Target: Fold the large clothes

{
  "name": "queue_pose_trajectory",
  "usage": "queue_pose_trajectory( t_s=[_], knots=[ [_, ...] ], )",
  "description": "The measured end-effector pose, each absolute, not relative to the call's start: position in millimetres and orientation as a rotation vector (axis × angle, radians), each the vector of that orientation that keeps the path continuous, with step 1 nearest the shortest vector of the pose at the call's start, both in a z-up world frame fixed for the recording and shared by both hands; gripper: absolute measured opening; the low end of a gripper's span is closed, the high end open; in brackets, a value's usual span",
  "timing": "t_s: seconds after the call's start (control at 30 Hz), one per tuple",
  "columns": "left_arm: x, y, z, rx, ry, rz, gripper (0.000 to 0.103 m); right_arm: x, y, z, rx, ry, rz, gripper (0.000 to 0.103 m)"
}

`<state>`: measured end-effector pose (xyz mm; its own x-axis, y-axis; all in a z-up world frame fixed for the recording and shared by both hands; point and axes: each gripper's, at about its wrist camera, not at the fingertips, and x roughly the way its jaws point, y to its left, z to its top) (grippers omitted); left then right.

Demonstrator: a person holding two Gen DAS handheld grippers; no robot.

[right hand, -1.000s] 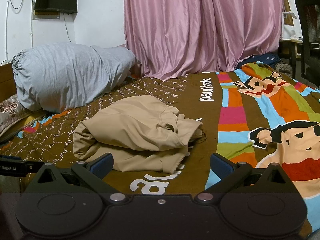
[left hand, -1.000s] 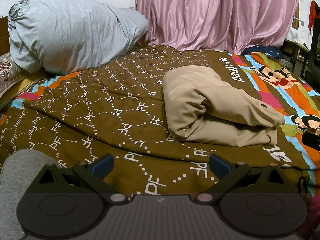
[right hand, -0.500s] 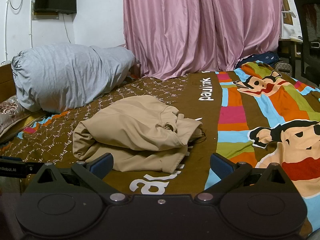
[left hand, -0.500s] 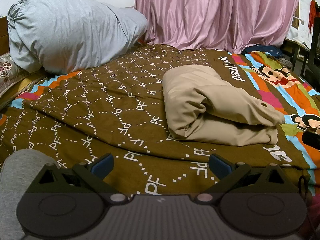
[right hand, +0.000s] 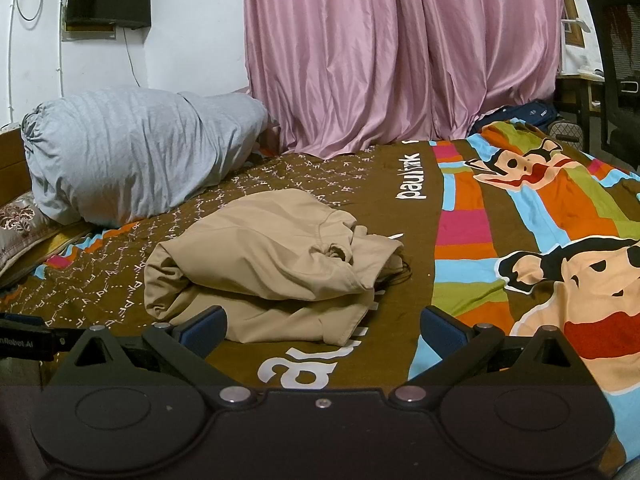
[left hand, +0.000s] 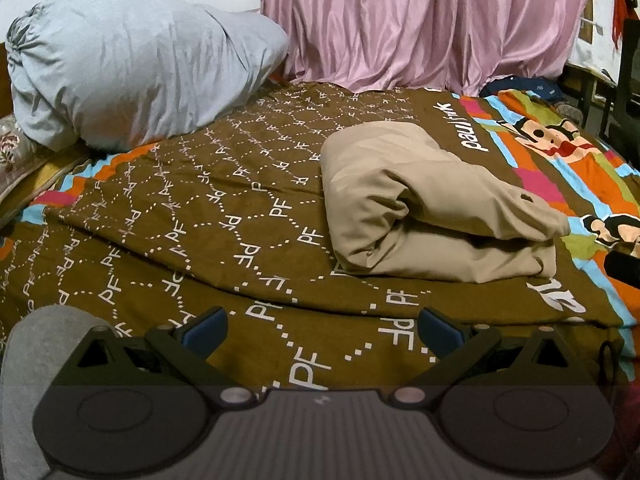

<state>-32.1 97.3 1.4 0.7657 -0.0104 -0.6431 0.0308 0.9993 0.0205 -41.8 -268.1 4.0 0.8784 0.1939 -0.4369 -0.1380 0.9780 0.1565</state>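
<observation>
A beige garment [left hand: 428,204] lies folded in a thick bundle on the brown patterned bedspread [left hand: 200,216], right of centre in the left wrist view. It also shows in the right wrist view [right hand: 272,264], left of centre. My left gripper [left hand: 320,328] is open and empty, low over the near part of the bed, short of the bundle. My right gripper [right hand: 320,326] is open and empty; its left finger [right hand: 202,326] stands just in front of the bundle's near edge.
A large grey pillow [left hand: 128,68] lies at the back left. Pink curtains [right hand: 400,52] hang behind the bed. The right of the bedspread has a colourful cartoon print [right hand: 560,240]. A black chair [right hand: 616,68] stands at the far right. The other gripper's tip [left hand: 622,268] shows at the right edge.
</observation>
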Motion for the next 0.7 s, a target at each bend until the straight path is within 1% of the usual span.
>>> queue_pose_trajectory(
  t_s=[0.7],
  knots=[
    [-31.8, 93.5, 7.0, 0.074, 0.676, -0.037, 0.102, -41.5, -268.3, 4.4, 0.126, 0.470, 0.172, 0.102]
  ],
)
